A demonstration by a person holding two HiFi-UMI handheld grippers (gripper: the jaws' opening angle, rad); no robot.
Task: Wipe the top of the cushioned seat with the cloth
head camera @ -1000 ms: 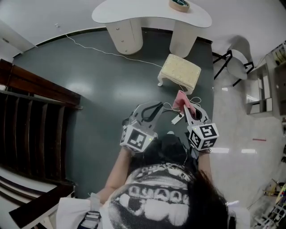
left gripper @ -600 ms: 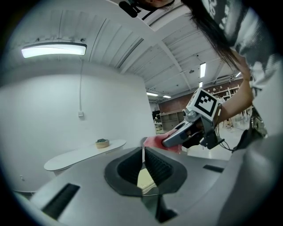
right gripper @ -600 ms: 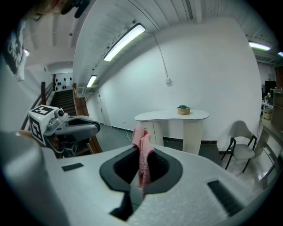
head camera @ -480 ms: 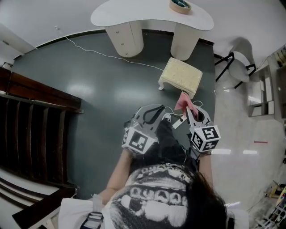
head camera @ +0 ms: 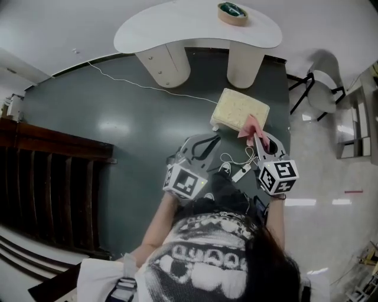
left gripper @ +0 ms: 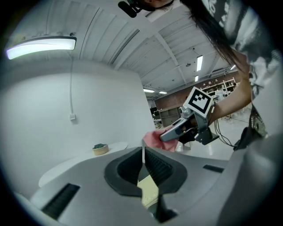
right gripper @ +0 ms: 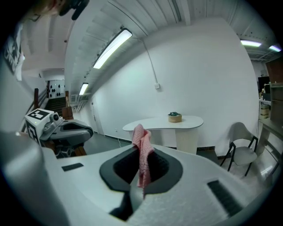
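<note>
The cushioned seat (head camera: 238,110) is a small cream stool with white legs on the dark floor, just ahead of me. My right gripper (head camera: 254,130) is shut on a pink cloth (head camera: 250,125), which hangs over the seat's near right edge. In the right gripper view the cloth (right gripper: 142,154) stands pinched between the jaws. My left gripper (head camera: 204,141) is shut with nothing in it and hangs short of the seat's near left corner. Through its jaws a strip of the cream seat (left gripper: 148,190) shows, with the right gripper (left gripper: 170,132) and cloth (left gripper: 154,140) beyond.
A white curved table (head camera: 195,29) on two round legs stands beyond the seat, with a roll of tape (head camera: 233,12) on top. A white cable (head camera: 147,85) runs across the floor. A chair (head camera: 322,85) stands at the right, dark wooden stairs (head camera: 53,194) at the left.
I have stepped toward the seat. The right gripper has carried the pink cloth forward, from short of the seat to over its near right edge. The left gripper has come closer too.
</note>
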